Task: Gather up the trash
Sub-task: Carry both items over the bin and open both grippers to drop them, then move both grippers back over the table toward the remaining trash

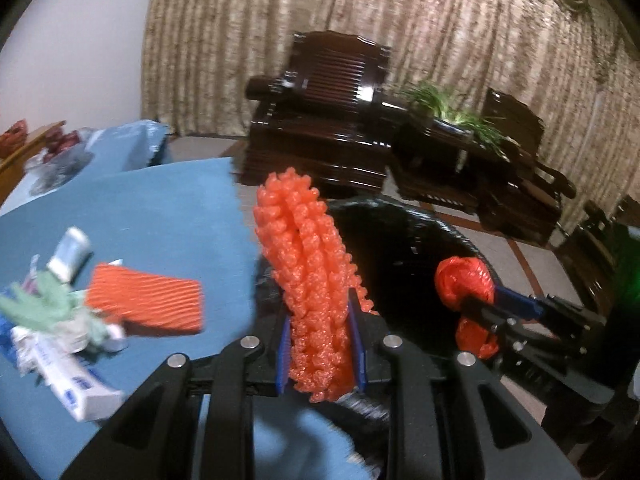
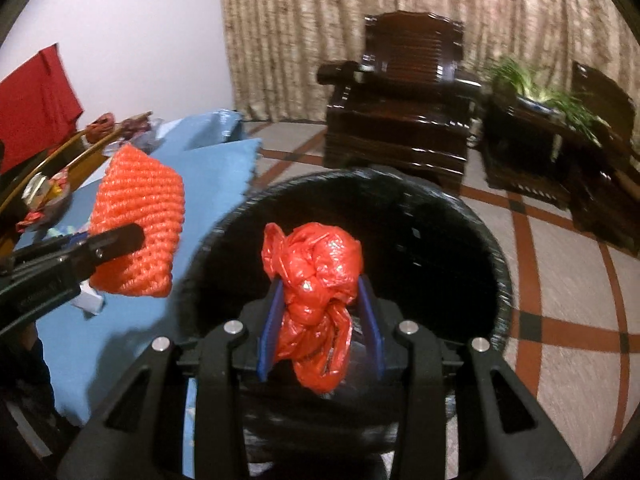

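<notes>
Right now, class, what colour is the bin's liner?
Black; the bin liner shows best in the right wrist view.

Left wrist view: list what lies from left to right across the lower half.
Toothpaste box → flat orange foam sheet → orange foam net in the left gripper → red plastic bag in the right gripper.

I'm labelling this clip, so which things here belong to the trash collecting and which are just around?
Part of the job: foam net, red plastic bag, black bin, toothpaste box, orange corrugated sheet.

Just around: wooden armchair, potted plant, curtain.
</notes>
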A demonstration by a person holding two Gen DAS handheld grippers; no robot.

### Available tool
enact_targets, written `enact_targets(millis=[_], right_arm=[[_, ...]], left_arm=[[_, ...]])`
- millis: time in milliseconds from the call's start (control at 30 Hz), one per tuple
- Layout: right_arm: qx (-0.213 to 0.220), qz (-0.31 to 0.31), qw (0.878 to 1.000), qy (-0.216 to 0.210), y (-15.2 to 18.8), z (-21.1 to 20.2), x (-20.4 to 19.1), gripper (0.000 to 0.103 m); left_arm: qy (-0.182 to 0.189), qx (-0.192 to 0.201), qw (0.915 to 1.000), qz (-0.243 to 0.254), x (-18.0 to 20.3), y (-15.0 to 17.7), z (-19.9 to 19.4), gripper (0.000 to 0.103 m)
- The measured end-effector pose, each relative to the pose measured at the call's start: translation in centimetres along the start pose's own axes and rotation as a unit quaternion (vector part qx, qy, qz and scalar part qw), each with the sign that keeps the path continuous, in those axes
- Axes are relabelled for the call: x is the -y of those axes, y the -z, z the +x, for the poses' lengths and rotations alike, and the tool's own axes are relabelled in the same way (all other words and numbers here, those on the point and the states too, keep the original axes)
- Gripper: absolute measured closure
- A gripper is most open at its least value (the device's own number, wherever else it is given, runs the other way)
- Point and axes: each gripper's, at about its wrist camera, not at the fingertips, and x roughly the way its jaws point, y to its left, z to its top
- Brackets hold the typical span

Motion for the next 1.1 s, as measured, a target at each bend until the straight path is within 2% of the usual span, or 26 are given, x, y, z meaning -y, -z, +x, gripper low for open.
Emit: enact_targets(millis=[200, 267, 367, 433, 467, 533, 600, 733, 800, 967, 1100], right_arm=[[-0.004, 0.022, 0.999, 0.026, 0.7, 0.7, 3.0, 0.066], [-0.006, 0.027, 0.999, 0.030, 0.6, 1.0, 3.6, 0.061], [0.000, 0.031, 0.999, 0.040, 0.7, 0.9, 4.3, 0.045], [0.003, 0.032, 0.998, 0.048, 0.9, 0.8, 4.6, 0.035], [0.004, 0.032, 0.998, 0.050, 0.9, 0.7, 4.7, 0.033], [0.006, 0.032, 0.998, 0.053, 1.1, 0.6, 4.8, 0.023], [0.013, 0.032, 0.998, 0.056, 1.0, 0.5, 4.8, 0.015], [0.027, 0.031, 0.998, 0.051, 0.9, -0.3, 4.0, 0.007], [0.031, 0.033, 0.998, 0.040, 0.6, -0.6, 3.4, 0.007], [0.043, 0.013, 0.999, 0.010, -0.3, -1.0, 0.6, 0.005], [0.050, 0.000, 0.999, -0.019, -1.0, -1.3, -2.5, 0.005]], left_arm=[[0.026, -0.007, 0.9994, 0.020, 2.9, -0.8, 2.6, 0.078], [0.034, -0.009, 0.9991, 0.025, 3.6, -0.9, 3.1, 0.077], [0.048, -0.016, 0.9984, 0.023, 4.0, -1.1, 3.6, 0.067], [0.056, -0.020, 0.9980, 0.019, 3.9, -1.2, 3.7, 0.052], [0.057, -0.020, 0.9980, 0.017, 3.7, -1.2, 3.6, 0.049], [0.052, -0.015, 0.9985, 0.014, 3.3, -1.2, 3.2, 0.036], [0.047, -0.010, 0.9988, 0.011, 2.7, -1.1, 2.7, 0.031], [0.023, 0.008, 0.9997, 0.003, 1.3, -1.0, 0.9, 0.023], [0.010, 0.021, 0.9997, -0.002, 0.5, -1.1, -0.3, 0.020], [-0.043, 0.053, 0.9975, -0.019, -2.9, -0.3, -4.2, 0.013], [-0.103, 0.067, 0.9919, -0.033, -6.0, 1.2, -7.2, 0.010]])
